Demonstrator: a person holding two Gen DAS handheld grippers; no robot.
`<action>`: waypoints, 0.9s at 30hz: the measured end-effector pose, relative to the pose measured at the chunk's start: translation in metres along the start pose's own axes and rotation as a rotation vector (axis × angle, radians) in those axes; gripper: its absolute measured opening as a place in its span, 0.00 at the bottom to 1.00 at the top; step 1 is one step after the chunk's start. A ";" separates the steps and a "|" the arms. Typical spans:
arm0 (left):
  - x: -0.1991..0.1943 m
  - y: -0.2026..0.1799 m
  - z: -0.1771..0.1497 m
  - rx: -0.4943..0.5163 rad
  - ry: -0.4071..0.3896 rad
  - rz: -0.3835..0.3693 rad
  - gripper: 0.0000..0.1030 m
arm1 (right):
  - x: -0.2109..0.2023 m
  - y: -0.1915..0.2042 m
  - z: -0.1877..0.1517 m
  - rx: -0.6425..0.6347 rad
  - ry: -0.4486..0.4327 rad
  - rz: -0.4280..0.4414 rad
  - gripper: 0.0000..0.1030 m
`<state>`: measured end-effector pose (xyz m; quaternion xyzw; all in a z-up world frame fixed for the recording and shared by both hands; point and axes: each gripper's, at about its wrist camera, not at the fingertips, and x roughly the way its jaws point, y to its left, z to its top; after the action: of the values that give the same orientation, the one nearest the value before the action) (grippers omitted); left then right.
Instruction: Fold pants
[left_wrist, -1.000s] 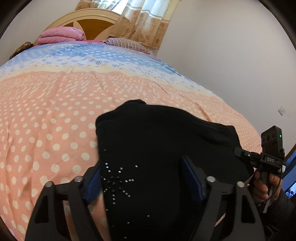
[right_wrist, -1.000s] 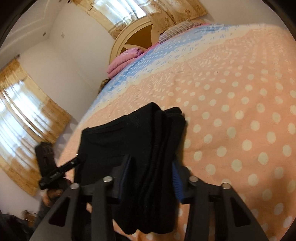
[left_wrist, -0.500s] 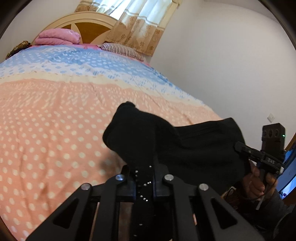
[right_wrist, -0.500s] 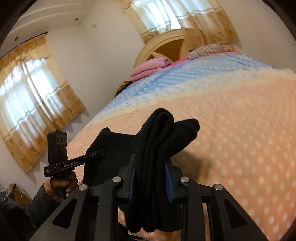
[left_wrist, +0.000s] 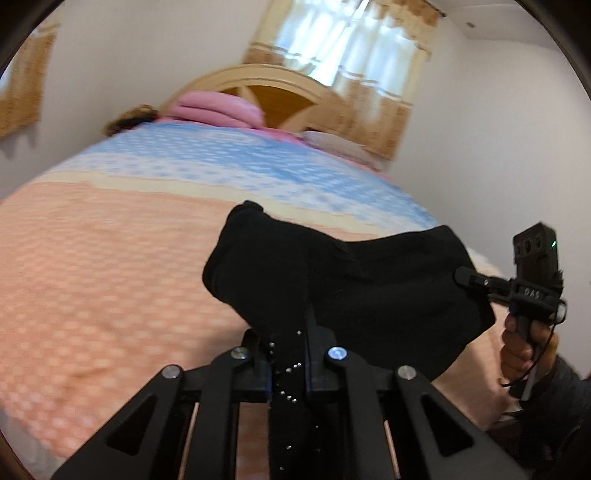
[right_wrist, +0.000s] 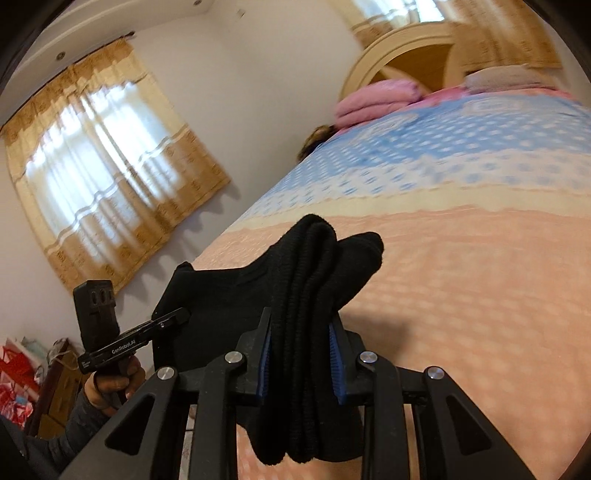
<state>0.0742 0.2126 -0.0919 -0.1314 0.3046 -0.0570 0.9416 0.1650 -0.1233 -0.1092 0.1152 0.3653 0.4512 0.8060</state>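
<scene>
Behind everything lay a bedroom with pale walls and a wide bed (left_wrist: 110, 280) under a dotted cover, peach towards us and blue towards the headboard (left_wrist: 273, 92).

We held a pair of tongs in each hand, and both were clamped on the same black pants (left_wrist: 354, 280). Our left tongs (left_wrist: 288, 365) were squeezed almost fully together, pinching a thin edge of the cloth that was scattered with small shiny studs. Our right tongs (right_wrist: 301, 354) gripped a much thicker bundle, several ribbed folds stacked between the blue pads (right_wrist: 334, 358), with the fold ends poking out beyond the tips and the loose ends hanging below. Between the two grips the pants (right_wrist: 236, 306) stretched as one dark sheet, lifted off the peach part of the cover.

From each side we saw the other hand: the right hand (left_wrist: 524, 347) at the right edge of the left view, the left hand (right_wrist: 110, 380) low at the left of the right view, each wrapped round its tongs' handle, a dark sleeve behind it.

Farther off, a folded pink quilt (left_wrist: 218, 110) and a pillow (left_wrist: 336, 146) sat against the headboard. Gold-trimmed curtains (right_wrist: 107, 166) covered bright windows. We made out no containers clearly; red items at the room's edge were too blurred to name.
</scene>
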 end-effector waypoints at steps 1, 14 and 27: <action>0.002 0.009 -0.004 0.004 0.004 0.031 0.12 | 0.015 0.002 -0.001 -0.005 0.016 -0.003 0.27; 0.042 0.051 -0.053 -0.082 0.044 0.207 0.75 | 0.050 -0.048 -0.023 0.119 0.101 -0.128 0.48; 0.014 0.012 -0.051 0.004 0.068 0.304 0.81 | 0.009 -0.071 -0.029 0.199 0.024 -0.198 0.52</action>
<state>0.0559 0.2104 -0.1422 -0.0797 0.3525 0.0813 0.9289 0.1932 -0.1605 -0.1706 0.1525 0.4274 0.3322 0.8268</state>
